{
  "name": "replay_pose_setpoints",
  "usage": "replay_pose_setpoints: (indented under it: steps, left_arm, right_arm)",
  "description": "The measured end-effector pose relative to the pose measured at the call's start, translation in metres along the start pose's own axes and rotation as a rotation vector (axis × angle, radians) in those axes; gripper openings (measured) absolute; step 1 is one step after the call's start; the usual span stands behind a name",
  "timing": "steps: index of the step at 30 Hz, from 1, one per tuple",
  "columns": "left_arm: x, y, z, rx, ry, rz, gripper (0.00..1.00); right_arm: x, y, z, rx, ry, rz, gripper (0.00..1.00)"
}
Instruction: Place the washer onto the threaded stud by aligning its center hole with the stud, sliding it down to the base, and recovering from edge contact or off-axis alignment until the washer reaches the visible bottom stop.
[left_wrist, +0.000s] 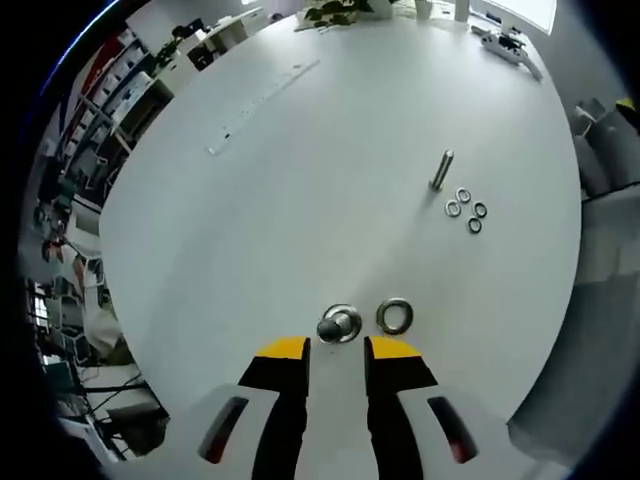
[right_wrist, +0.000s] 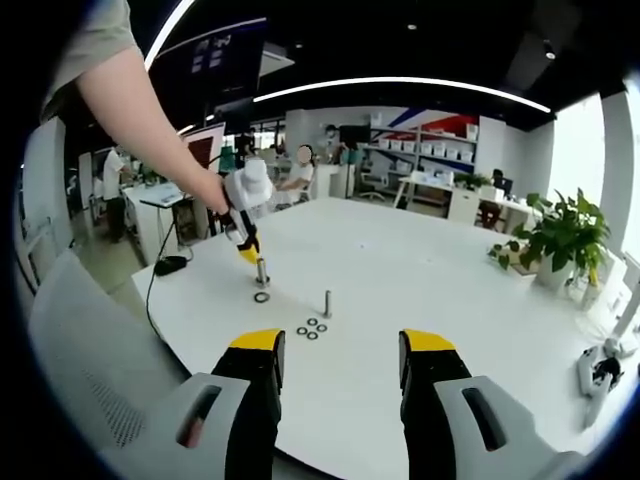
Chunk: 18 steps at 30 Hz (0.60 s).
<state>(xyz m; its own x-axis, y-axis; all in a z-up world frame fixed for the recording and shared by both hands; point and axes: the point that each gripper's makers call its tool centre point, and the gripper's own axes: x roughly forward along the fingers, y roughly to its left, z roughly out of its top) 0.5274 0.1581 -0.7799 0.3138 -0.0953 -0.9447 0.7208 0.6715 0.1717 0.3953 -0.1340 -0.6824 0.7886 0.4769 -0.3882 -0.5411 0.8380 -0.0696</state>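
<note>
In your left gripper view, count two threaded studs standing upright on the round white table (left_wrist: 250, 220): the near stud (left_wrist: 331, 326) rises from a washer-like base just ahead of your left gripper (left_wrist: 337, 349), and the far stud (left_wrist: 441, 169) stands well apart toward the upper right. One loose washer (left_wrist: 395, 315) lies flat just beside the near stud, on its right, apart from it. Three small rings (left_wrist: 466, 209) lie in a cluster just below and right of the far stud. Your left gripper's yellow-tipped jaws stand a little apart with nothing between them, the near stud just beyond the gap. Bare tabletop spreads wide to the left and above; the table edge curves close on the right and lower left. In your right gripper view, your hand holds the left gripper (right_wrist: 250, 255) tips-down over the near stud (right_wrist: 262, 272), with the washer (right_wrist: 261, 297) flat just in front of it; the rings (right_wrist: 311, 328) and the far stud (right_wrist: 327, 302) lie to its right. Your right gripper (right_wrist: 343, 352) hangs wide open and empty, well back from all of it, near the table's edge, with broad open surface to the right.
</note>
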Motion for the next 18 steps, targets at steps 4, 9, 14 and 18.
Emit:
replay_pose_setpoints:
  steps: [4, 9, 14, 18]
  left_arm:
    - [-0.010, 0.000, -0.002, -0.013, -0.017, 0.009, 0.20]
    - [-0.019, 0.002, -0.003, -0.036, -0.041, 0.022, 0.20]
    - [-0.025, 0.003, -0.005, -0.050, -0.059, 0.034, 0.20]
    - [-0.028, 0.005, -0.008, -0.052, -0.068, 0.039, 0.20]
  right_arm:
    - [0.000, 0.001, 0.000, 0.000, 0.001, 0.003, 0.48]
    - [0.001, 0.004, -0.001, -0.005, 0.006, 0.011, 0.48]
    - [0.001, 0.005, -0.001, -0.007, 0.008, 0.014, 0.48]
    - [0.001, 0.005, -0.001, -0.003, 0.008, 0.015, 0.48]
